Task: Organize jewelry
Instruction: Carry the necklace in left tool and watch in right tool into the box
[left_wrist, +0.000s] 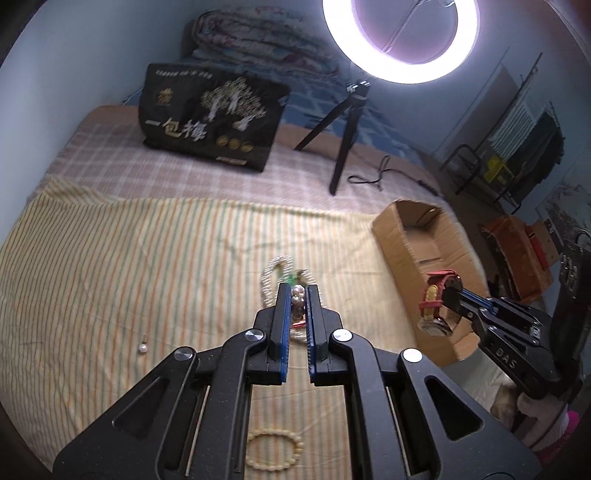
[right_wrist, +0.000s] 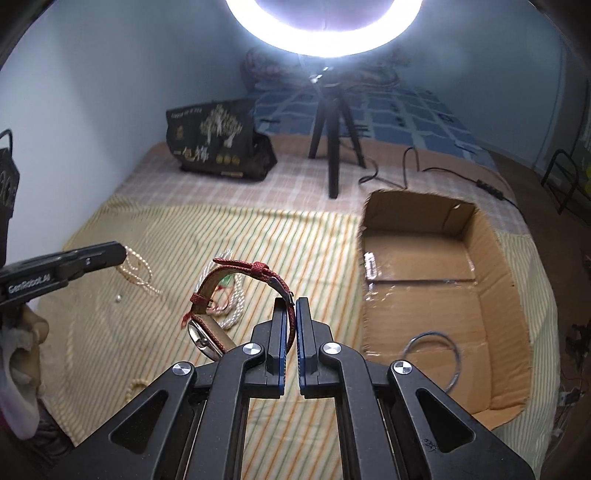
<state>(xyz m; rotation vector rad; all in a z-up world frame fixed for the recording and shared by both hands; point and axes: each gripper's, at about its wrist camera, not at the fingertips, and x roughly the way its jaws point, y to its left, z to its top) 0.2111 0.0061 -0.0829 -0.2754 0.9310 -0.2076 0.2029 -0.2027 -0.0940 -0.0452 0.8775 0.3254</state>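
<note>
Red watch (right_wrist: 236, 295) clamped in right tool (right_wrist: 290, 295); left tool (left_wrist: 299, 291) apparently grips pearl strand (right_wrist: 138, 275).

Both grippers are matte black. The left gripper (left_wrist: 298, 291) has blue-edged fingers (left_wrist: 283, 314) and round silver screws (left_wrist: 255, 335) — the right gripper (right_wrist: 291, 302) matches. White lettering reads "DAS" (left_wrist: 505, 357) at 3 o'clock, "GenRobot.AI" (right_wrist: 29, 283) at 9 o'clock.
</note>
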